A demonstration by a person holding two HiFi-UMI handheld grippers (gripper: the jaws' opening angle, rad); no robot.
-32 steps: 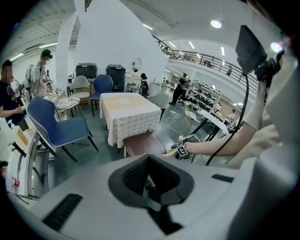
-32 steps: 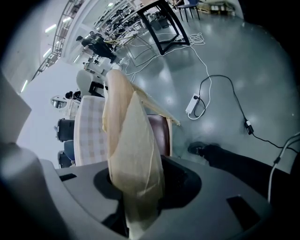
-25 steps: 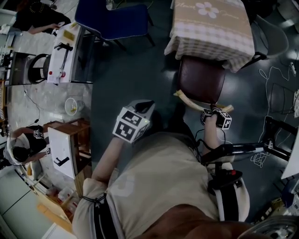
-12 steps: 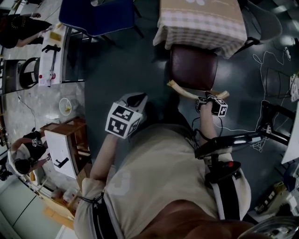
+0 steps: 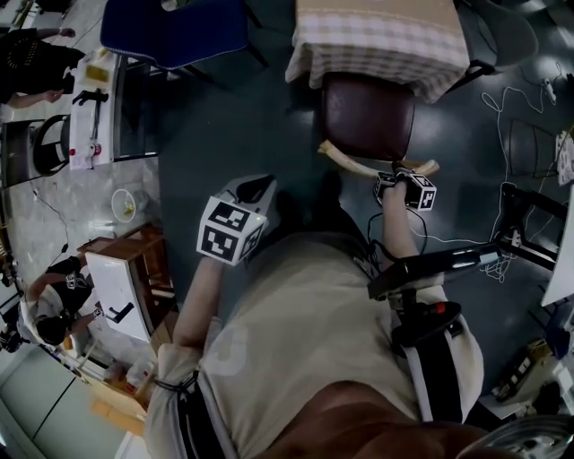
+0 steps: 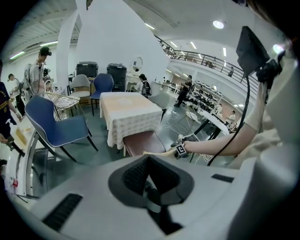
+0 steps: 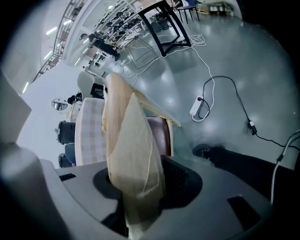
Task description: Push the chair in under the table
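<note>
The chair has a dark red seat (image 5: 368, 116) and a pale wooden backrest (image 5: 354, 166). Its front edge sits under the hanging checked cloth of the table (image 5: 377, 36). My right gripper (image 5: 405, 182) is at the right end of the backrest, shut on the backrest (image 7: 126, 140), which fills the gap between its jaws. The seat (image 7: 158, 133) and the tablecloth (image 7: 91, 131) show behind it. My left gripper (image 5: 258, 188) hangs in the air left of the chair, shut and holding nothing. From it I see the table (image 6: 129, 112) and the seat (image 6: 143, 143) ahead.
A blue chair (image 5: 175, 27) stands left of the table. A white bench (image 5: 94, 99) and a small wooden stool (image 5: 126, 282) are at the far left, with people nearby. Cables (image 5: 525, 116), a power strip (image 7: 196, 107) and a black frame (image 5: 529, 233) lie at the right.
The head view has shifted, so table and chair now sit higher and further left. My right gripper stays on the backrest and the left stays shut in the air.
</note>
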